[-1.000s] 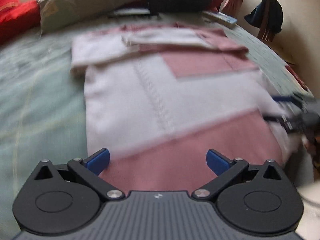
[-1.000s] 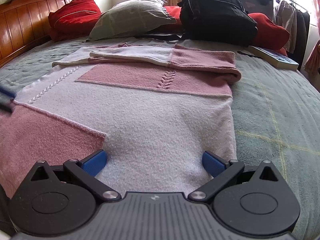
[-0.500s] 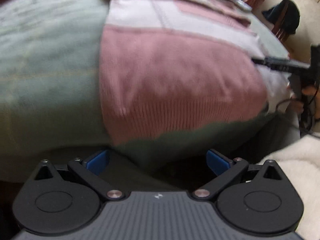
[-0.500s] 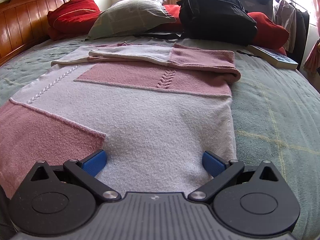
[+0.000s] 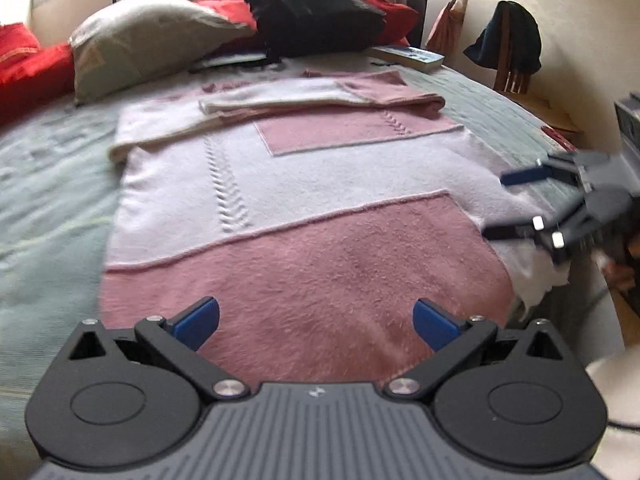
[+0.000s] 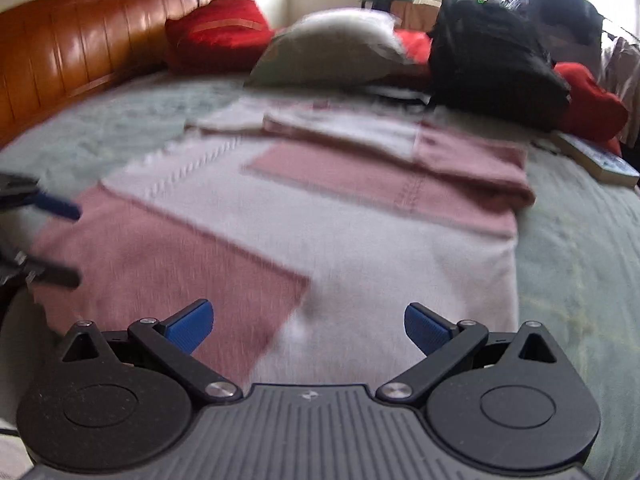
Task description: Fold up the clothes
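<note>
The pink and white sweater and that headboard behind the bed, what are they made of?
The sweater looks like a soft, fuzzy wool-type knit: a fluffy nap and a braided stitch line show. The headboard looks like varnished wood: orange-brown panels with glossy highlights, though blur leaves it open.

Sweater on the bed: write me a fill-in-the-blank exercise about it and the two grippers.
1. The sweater lies flat and is white and ____.
2. The fingers of the left gripper stand ____, holding nothing.
3. The sleeves are folded across the sweater's ____ end, nearest the pillow.
4. Behind the sweater, beside the pillow, sits a ____ backpack.

Missing words: pink; open; far; black
</note>
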Motion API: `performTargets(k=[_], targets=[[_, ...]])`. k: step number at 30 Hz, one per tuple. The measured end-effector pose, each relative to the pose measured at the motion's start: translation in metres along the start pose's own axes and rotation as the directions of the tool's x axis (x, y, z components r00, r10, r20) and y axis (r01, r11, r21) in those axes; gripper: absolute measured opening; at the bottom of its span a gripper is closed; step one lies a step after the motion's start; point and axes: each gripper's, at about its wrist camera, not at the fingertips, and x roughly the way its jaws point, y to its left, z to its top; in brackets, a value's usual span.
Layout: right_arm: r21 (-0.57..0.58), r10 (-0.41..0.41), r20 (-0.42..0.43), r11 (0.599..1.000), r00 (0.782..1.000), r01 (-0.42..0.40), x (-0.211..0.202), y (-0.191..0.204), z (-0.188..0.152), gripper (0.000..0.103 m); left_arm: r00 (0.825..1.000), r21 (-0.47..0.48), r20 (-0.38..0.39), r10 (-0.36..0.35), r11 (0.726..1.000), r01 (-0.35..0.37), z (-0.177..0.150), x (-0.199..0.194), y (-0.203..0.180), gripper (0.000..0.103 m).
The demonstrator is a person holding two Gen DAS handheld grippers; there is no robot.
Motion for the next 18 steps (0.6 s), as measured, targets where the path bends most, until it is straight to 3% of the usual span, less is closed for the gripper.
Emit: performTargets(k=[1,5,10,15,18], targets=[[0.0,-0.005,-0.023,1.0,1.0,0.005,0.003,0.0,-0.006,0.103,1.0,-0.006,0.007,0.001,1.0,-0.001,-0.005,0.002,0.001,0.102],[0.006,-0.005,0.011,1.0,1.0,0.005,-0.005,-0.006,-0.03,0.103,0.998,0.028,0.051,0.028,0.999,-0.03,-0.024,-0.002,-0.004,0.102],[0.029,-0.01,0.027,1.0,1.0,0.009,-0.019,-0.011,-0.032,0.103,0.997,0.051,0.04,0.062,0.997,-0.064,-0.026,-0.013,-0.011,0.102],[0.135,-0.03,0.143,0.991,0.989,0.011,-0.023,-0.039,0.005,0.103,0.996,0.019,0.047,0.07,0.997,-0.071,-0.001,-0.014,-0.013,0.102],[0.19,-0.086,0.123,0.98,0.989,0.062,-0.002,-0.057,0.033,0.103,0.989,0.039,0.059,0.134,0.99,-0.136,0.012,-0.009,-0.018,0.102]])
